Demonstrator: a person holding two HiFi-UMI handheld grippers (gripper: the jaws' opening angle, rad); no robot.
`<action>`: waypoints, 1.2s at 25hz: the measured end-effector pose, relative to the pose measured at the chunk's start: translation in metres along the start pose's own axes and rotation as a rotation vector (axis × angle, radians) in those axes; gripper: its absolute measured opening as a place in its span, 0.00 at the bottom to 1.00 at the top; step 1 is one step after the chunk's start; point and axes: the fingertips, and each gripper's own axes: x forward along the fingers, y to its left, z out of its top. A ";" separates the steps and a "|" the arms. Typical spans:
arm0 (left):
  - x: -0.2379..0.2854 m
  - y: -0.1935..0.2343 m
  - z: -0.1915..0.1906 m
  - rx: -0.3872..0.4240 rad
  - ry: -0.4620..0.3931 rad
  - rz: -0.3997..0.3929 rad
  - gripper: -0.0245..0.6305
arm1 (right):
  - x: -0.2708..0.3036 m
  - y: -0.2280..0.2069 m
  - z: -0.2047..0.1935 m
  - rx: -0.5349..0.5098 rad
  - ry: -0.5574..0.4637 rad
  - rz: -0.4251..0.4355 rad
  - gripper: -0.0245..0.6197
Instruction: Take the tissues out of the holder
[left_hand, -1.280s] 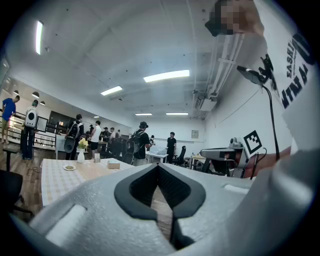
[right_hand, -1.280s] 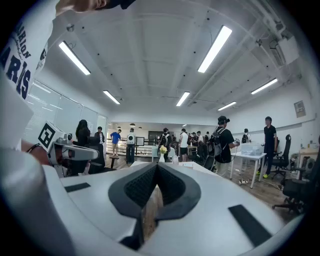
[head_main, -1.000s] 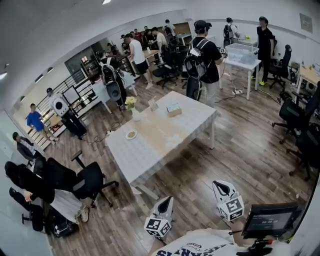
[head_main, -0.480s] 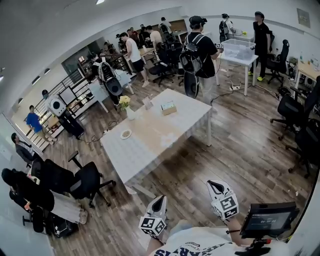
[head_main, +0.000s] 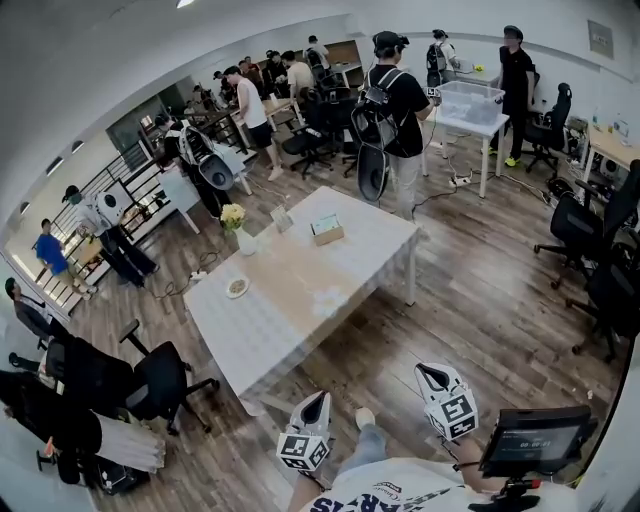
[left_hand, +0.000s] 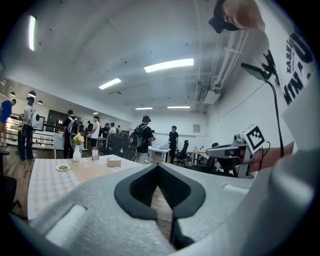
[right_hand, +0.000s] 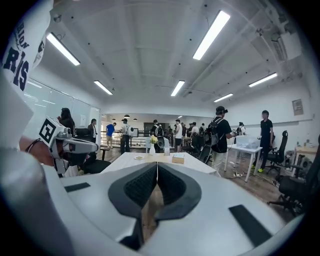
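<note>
Left gripper (head_main: 317, 402) and right gripper (head_main: 432, 373) both closed, empty.

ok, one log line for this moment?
stage: pre-grasp | left gripper: shut, empty | right gripper: shut, empty | tissue box: on table, untouched

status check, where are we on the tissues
Left gripper and right gripper shut, empty. Tissue holder untouched at far end of table. Vase and plate off to its left, not blocking.

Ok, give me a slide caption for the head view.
Left gripper and right gripper, both shut and empty, short of the table bearing the tissue holder.
</note>
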 end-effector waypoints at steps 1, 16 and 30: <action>0.013 0.011 0.002 0.008 -0.008 -0.004 0.04 | 0.014 -0.004 0.000 0.002 0.000 -0.006 0.05; 0.148 0.181 0.054 0.063 -0.020 -0.095 0.04 | 0.229 -0.042 0.063 -0.002 0.010 -0.068 0.05; 0.173 0.250 0.030 -0.008 -0.047 -0.112 0.04 | 0.291 -0.043 0.054 -0.027 0.055 -0.134 0.05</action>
